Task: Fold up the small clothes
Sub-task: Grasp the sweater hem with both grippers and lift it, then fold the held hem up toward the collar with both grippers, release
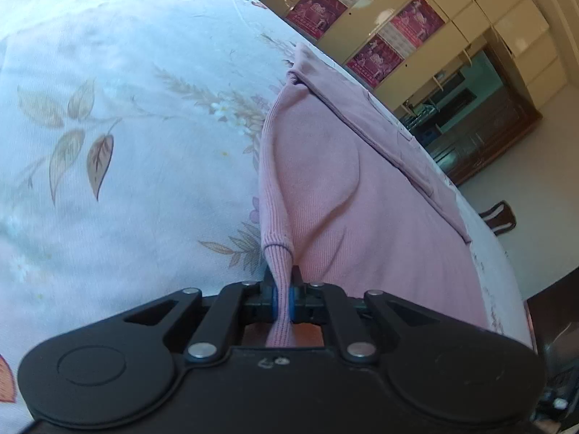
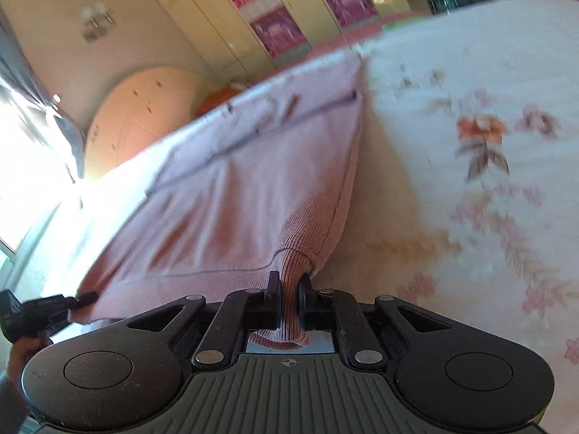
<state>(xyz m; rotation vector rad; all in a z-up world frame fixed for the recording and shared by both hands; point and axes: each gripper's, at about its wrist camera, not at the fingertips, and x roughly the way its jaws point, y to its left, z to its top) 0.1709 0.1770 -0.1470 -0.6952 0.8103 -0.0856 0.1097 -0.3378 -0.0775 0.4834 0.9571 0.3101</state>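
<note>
A pink ribbed knit garment [image 1: 343, 188] lies spread on a floral bedsheet [image 1: 119, 108]. My left gripper [image 1: 282, 282] is shut on one ribbed corner of it, the fabric pinched between the blue pads. In the right wrist view the same pink garment [image 2: 246, 195] stretches away from me. My right gripper [image 2: 289, 285] is shut on another ribbed corner. The left gripper [image 2: 85, 297] shows at the far left of the right wrist view, at the garment's near edge.
The bed's edge [image 1: 485, 253] runs along the right in the left wrist view, with floor beyond. Cream wardrobes with pink posters [image 1: 376, 18] stand behind. A rounded headboard [image 2: 137, 115] and a bright window [image 2: 25, 152] lie at the left of the right wrist view.
</note>
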